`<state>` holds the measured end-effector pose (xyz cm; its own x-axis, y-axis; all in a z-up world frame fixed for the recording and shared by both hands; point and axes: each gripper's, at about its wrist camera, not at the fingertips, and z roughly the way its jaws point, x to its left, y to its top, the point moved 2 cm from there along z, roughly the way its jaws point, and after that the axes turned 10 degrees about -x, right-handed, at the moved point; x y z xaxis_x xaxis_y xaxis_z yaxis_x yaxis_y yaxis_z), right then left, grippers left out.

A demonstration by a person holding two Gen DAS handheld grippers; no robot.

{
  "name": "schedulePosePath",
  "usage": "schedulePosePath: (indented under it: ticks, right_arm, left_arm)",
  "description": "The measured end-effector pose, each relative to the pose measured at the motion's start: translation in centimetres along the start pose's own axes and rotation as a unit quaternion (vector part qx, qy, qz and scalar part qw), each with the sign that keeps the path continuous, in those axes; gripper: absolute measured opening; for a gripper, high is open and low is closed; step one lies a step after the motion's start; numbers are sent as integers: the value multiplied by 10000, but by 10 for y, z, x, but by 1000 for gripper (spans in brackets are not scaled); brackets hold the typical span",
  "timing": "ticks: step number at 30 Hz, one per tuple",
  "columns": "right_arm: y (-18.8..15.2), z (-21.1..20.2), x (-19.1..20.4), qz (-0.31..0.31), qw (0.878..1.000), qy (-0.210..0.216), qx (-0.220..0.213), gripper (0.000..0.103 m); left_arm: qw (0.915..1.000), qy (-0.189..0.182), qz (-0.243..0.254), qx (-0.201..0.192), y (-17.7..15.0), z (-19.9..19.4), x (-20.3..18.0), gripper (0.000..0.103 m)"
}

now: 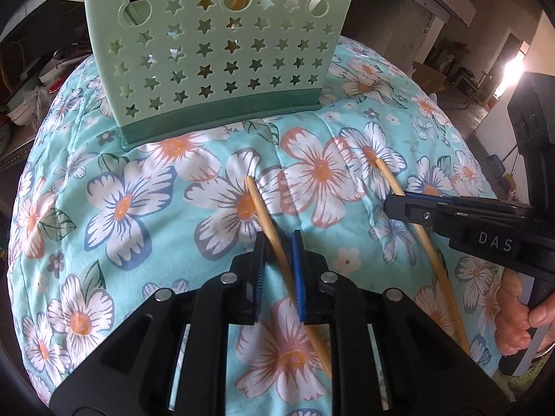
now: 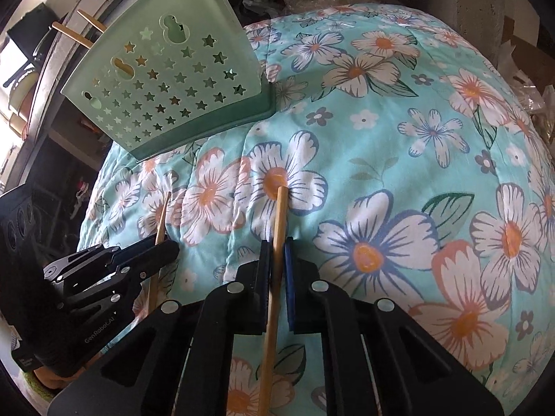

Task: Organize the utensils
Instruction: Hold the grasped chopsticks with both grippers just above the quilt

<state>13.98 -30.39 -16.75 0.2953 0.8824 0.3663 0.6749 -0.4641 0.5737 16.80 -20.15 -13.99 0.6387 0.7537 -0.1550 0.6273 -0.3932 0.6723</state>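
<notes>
Both grippers, left (image 1: 279, 270) and right (image 2: 276, 277), straddled a thin, stiff, light bamboo chopstick each (image 1: 274, 228) (image 2: 277, 239), jaws narrow but not visibly clamped, best pinched mid-shaft, the green holder (image 1: 222, 52) at twelve o'clock.

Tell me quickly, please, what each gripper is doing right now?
Left gripper: jaws around a chopstick, gap visible, not clamped.
Right gripper: jaws nearly closed on the other chopstick; firm grip cannot be told.
</notes>
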Motion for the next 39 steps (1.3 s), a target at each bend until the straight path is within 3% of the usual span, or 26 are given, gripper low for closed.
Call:
schedulePosePath:
  ticks: [39]
  right_arm:
    - [-3, -4, -2, 121, 9999, -27, 36, 7]
  left_arm:
    - [10000, 4, 3, -9, -1, -2, 2, 14]
